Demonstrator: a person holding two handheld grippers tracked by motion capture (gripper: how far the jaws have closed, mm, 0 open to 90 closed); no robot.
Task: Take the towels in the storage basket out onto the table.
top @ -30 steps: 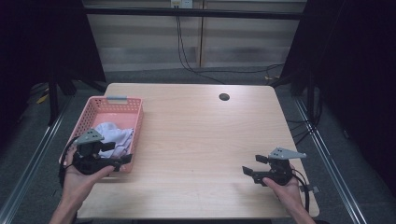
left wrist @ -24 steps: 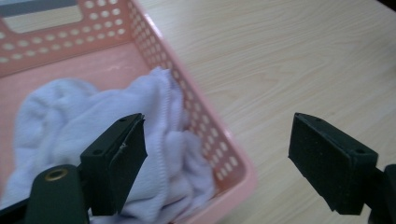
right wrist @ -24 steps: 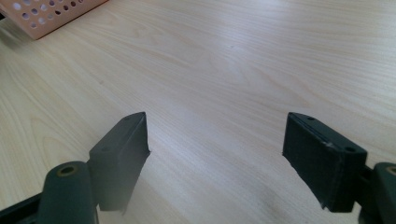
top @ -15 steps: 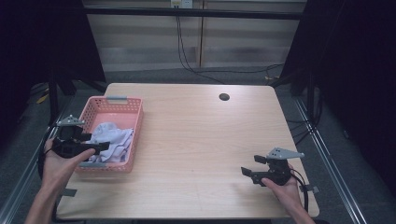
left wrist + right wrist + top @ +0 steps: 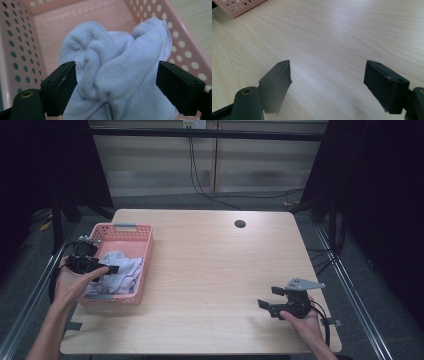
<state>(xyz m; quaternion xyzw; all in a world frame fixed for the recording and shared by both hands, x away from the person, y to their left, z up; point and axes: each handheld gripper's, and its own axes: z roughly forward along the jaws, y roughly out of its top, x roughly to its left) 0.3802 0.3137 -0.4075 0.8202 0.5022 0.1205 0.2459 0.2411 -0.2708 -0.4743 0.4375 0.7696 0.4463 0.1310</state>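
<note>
Pale lilac cloth [image 5: 120, 270], soft and crumpled like a small towel, lies bunched in a pink perforated basket [image 5: 142, 231] at the left side of the high view, on the left part of a light wooden table [image 5: 215, 270]. In that view we hold the left gripper [image 5: 107, 269] over the basket's near left wall, pointing inward toward the cloth. In the left gripper view its two black jaws stand wide apart with a raised fold of the cloth [image 5: 115, 75] between them; the left jaw seems to touch the fabric, the right one stands clear of it, so we judge nothing is pinched yet. We read this placement as lining up for a grasp on the highest fold, which is the easiest part to catch without scraping the basket [image 5: 22, 50] walls. At the lower right of the high view we rest the right gripper [image 5: 267, 299] low over bare table, well apart from the basket, its jaws spread wide and empty; the right gripper view shows plain wood grain between them and a corner of the basket [image 5: 239, 7] at the upper left. We judge it is parked out of the way. A small dark round hole [image 5: 240, 224] sits near the table's far edge. We can make out no brand, label or writing on the cloth, basket, table or grippers.
</note>
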